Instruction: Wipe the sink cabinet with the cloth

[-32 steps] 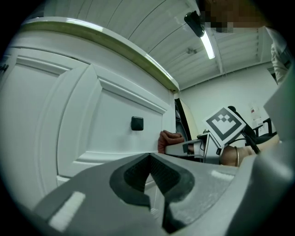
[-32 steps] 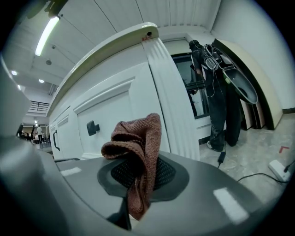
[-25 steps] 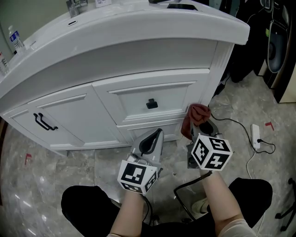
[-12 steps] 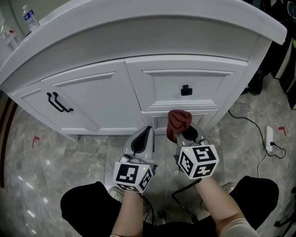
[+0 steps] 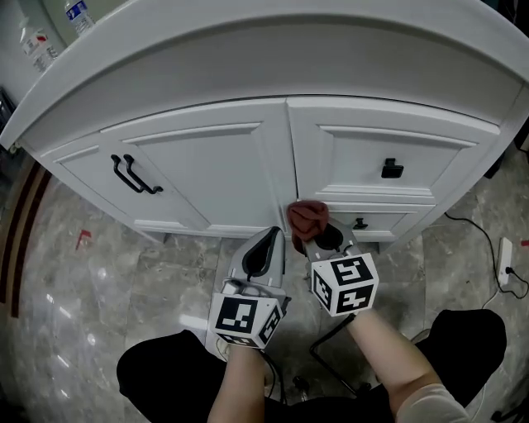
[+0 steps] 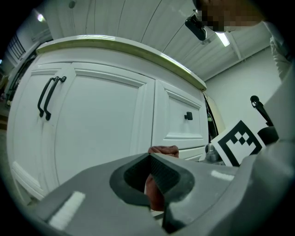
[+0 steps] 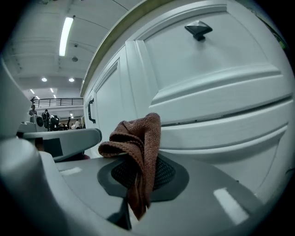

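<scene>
Right gripper (image 5: pixel 321 238) is low at the white panelled sink cabinet (image 5: pixel 207 165), jaws clamped tight on a reddish-brown knitted cloth (image 5: pixel 307 216), and the right gripper view shows that cloth (image 7: pixel 138 138) bunched up and poking out past the jaw tips. It sits right at the upright strip between the door and the drawers, level with the lower drawer; whether it actually presses the paint I cannot tell from here. Left gripper (image 5: pixel 269 245) hangs just beside it, jaws together with nothing between them; the red patch in its own view is the other gripper's cloth beyond. The step in hand, as I read it, is wiping this lower front. To do it well: lead with the wad of fabric so the hard grey jaws stay off the paint, press lightly, run long strokes along the panel mouldings, and work around the small black lower knob (image 5: pixel 359 223), the black square drawer knob (image 5: pixel 392 170) and the black double-bar door handle (image 5: pixel 136 175) instead of snagging on them. Only a little cloth stands proud, so a steep angle could scrape. As for writing: the clear plastic bottle with a blue label (image 5: pixel 78 12) on top is too small to read, the marker cubes show only black-and-white patterns, and no brand shows on the cabinet.
</scene>
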Demonstrator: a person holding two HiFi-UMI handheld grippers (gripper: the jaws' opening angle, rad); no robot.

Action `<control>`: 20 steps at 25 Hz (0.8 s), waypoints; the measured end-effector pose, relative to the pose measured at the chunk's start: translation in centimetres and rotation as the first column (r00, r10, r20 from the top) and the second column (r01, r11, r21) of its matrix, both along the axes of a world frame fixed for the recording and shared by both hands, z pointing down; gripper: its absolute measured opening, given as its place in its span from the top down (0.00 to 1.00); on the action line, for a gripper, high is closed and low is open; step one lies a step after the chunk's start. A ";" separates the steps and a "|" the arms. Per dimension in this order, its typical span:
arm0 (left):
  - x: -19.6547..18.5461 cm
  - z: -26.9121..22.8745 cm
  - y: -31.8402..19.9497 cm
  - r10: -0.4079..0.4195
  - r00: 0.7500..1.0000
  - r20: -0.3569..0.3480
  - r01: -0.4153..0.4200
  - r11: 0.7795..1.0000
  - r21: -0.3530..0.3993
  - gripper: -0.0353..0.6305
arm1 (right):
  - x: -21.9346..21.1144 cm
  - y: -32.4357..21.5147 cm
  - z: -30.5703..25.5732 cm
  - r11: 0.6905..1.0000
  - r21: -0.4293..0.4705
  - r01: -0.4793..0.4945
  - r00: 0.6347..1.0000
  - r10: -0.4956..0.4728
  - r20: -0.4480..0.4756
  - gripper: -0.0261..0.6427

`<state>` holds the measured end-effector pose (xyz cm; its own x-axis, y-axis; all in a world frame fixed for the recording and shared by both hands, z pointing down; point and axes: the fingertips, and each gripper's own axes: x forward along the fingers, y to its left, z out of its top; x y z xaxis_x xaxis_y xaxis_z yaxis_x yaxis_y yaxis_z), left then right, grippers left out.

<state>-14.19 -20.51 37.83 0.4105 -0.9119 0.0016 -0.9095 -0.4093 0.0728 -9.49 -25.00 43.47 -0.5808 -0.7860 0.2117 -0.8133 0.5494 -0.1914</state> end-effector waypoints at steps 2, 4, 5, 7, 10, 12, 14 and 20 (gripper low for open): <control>-0.2 0.2 -0.4 0.001 1.000 -0.002 -0.001 1.000 -0.006 0.95 | -0.3 -0.3 0.0 1.000 -0.002 0.001 1.000 -0.001 0.009 0.84; 0.0 0.8 -0.7 0.007 1.000 -0.010 -0.007 1.000 -0.014 0.95 | -0.3 -0.3 0.0 1.000 -0.004 0.003 1.000 -0.003 0.015 0.84; 0.2 1.0 -0.8 0.013 1.000 -0.018 -0.013 1.000 -0.017 0.95 | -0.2 -0.3 0.1 1.000 -0.003 0.003 1.000 -0.003 0.014 0.84; 0.9 1.2 -0.8 0.032 0.999 -0.027 -0.032 0.999 -0.021 0.95 | 0.4 -0.3 0.1 1.000 -0.005 -0.006 1.000 0.006 0.012 0.84; 2.1 1.2 -0.9 0.055 0.998 -0.024 -0.055 0.998 -0.019 0.95 | 1.7 -0.4 0.4 0.999 -0.019 -0.027 1.000 0.027 0.011 0.84; 2.6 1.2 -1.0 0.057 0.998 -0.024 -0.058 0.998 -0.018 0.95 | 2.5 -0.3 0.6 0.999 -0.031 -0.042 0.999 0.042 0.012 0.84; 3.0 1.0 -1.1 0.057 0.998 -0.027 -0.057 0.998 -0.013 0.95 | 3.5 -0.3 0.7 0.998 -0.034 -0.060 0.998 0.060 0.006 0.84; 4.9 0.4 -1.4 0.085 0.993 -0.078 -0.086 0.996 -0.007 0.95 | 7.5 -0.5 1.2 0.990 -0.041 -0.134 0.991 0.134 -0.022 0.84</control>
